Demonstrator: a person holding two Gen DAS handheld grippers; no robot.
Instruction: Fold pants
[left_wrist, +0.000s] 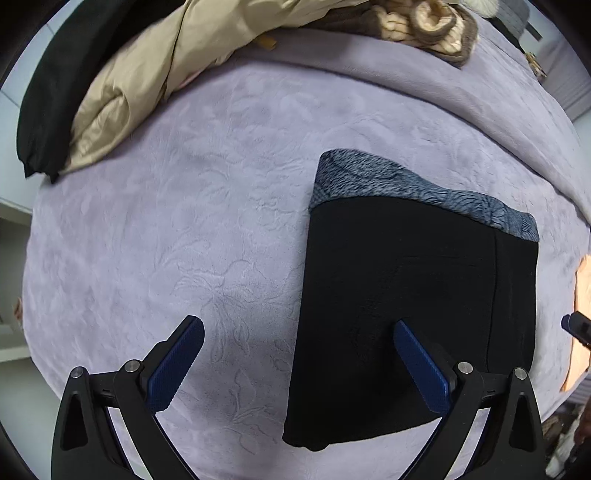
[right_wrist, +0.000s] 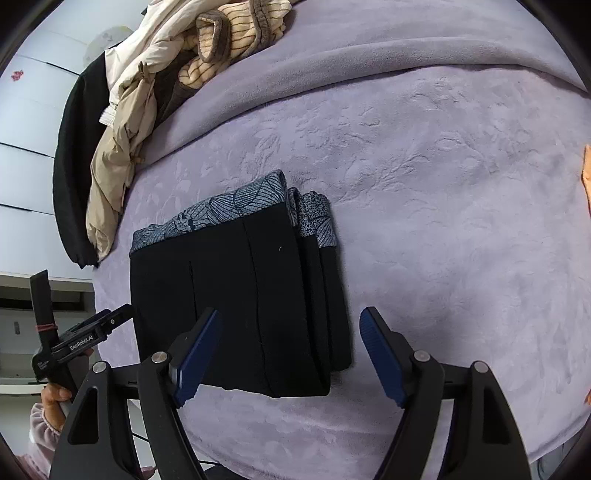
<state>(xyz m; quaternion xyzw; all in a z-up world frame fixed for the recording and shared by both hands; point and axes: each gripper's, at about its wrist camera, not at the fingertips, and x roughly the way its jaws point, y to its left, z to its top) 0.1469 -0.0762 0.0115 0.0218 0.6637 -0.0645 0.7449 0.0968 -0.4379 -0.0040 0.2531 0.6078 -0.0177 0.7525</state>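
The black pants (left_wrist: 417, 306) lie folded into a compact stack on the lilac bedspread (left_wrist: 207, 221), with a blue patterned band at the far end. In the right wrist view the pants (right_wrist: 236, 302) show several stacked layers on their right side. My left gripper (left_wrist: 299, 362) is open and empty, its right finger over the pants' near left part. My right gripper (right_wrist: 291, 354) is open and empty, straddling the stack's near right edge. The left gripper also shows at the left edge of the right wrist view (right_wrist: 110, 321).
A beige jacket (left_wrist: 155, 77) and a black garment (left_wrist: 55, 96) lie piled at the bed's far left, with a striped fleece garment (right_wrist: 229, 40) beside them. An orange item (left_wrist: 580, 317) lies at the right edge. White drawers (right_wrist: 26, 166) stand past the bed's left side.
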